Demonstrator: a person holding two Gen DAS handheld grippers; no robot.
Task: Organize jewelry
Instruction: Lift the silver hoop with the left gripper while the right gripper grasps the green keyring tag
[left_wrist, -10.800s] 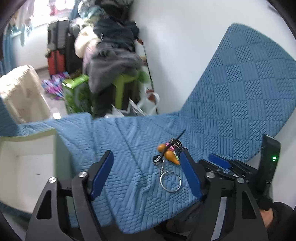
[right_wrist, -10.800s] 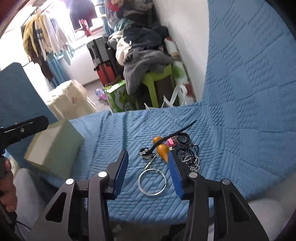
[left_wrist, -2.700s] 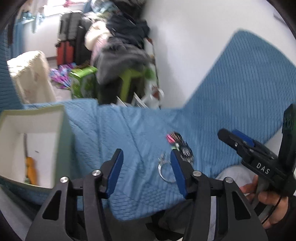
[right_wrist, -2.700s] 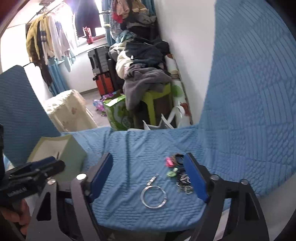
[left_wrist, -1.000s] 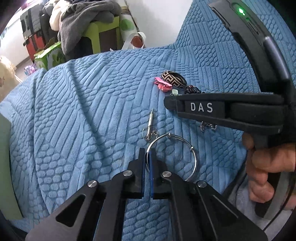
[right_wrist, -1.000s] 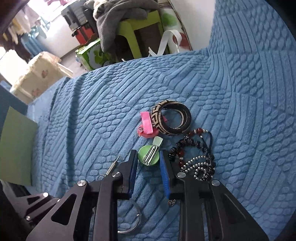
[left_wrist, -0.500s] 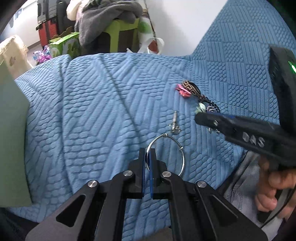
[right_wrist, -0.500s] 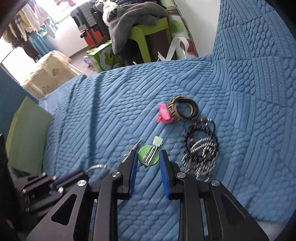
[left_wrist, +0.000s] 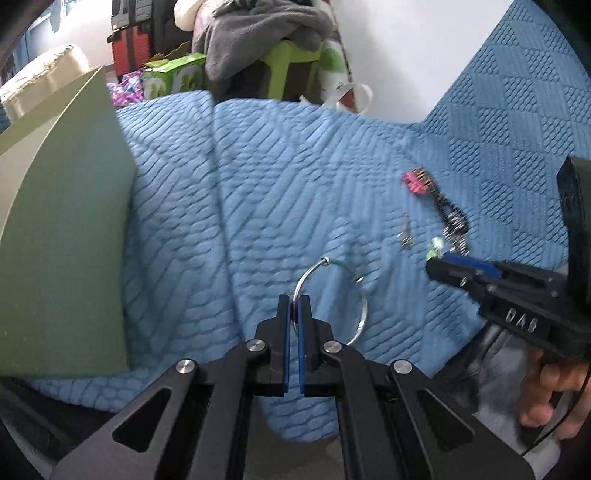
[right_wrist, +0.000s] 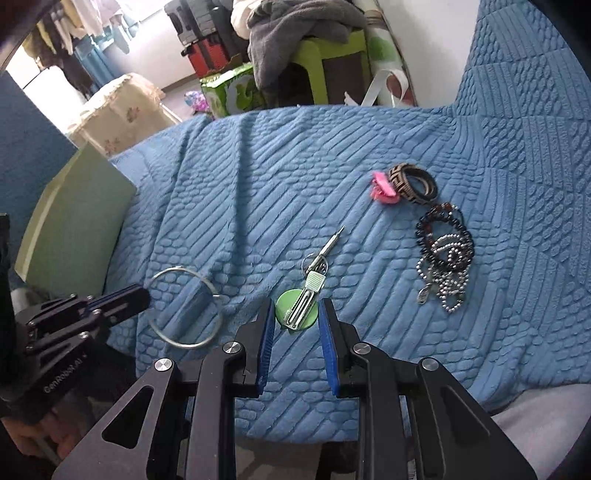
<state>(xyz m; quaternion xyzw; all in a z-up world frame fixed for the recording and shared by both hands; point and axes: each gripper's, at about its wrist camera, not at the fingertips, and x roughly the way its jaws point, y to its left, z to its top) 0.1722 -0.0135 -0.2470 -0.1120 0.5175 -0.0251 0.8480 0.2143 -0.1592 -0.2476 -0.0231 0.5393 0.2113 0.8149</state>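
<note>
A silver bangle (left_wrist: 334, 295), low centre of frame, was pinched in the closed left gripper (left_wrist: 294, 306) above the blue quilt (left_wrist: 258, 192); the right gripper (right_wrist: 297, 314) clamped a green hair clip (right_wrist: 295, 310) beside beaded bracelets (right_wrist: 445, 254).

The blanket (right_wrist: 229, 206) is sky blue, quilted in ribbed and pebbled blocks. The box (right_wrist: 74, 225) is pale sage green. One bangle (right_wrist: 184, 306) is plain silver, another bangle (right_wrist: 413, 182) brown-and-black in a key pattern (Greek-looking). The hair clip (right_wrist: 384, 190) is hot pink, the round clip (right_wrist: 297, 310) bright green and silver.
</note>
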